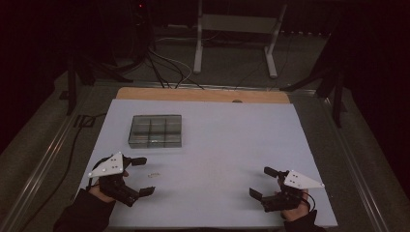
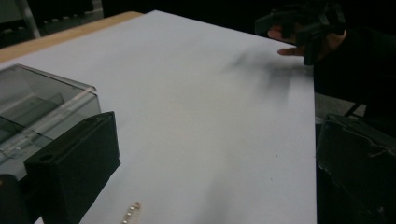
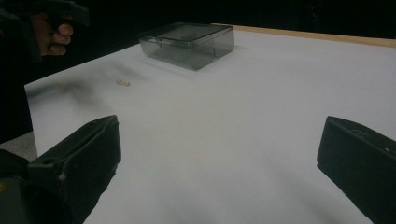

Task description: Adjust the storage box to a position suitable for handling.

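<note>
Small pale piece (image 1: 153, 175) lying loose on the white surface (image 1: 232, 145), just right of the left gripper (image 1: 142, 176), near the clear box (image 1: 155, 131). Left and right gripper (image 1: 263, 182) jaws spread wide, grasping nothing.

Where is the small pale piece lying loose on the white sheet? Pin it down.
In the high view the small pale piece lies on the white sheet, left of centre, just right of the left gripper and nearer the person than the clear compartment box.
</note>
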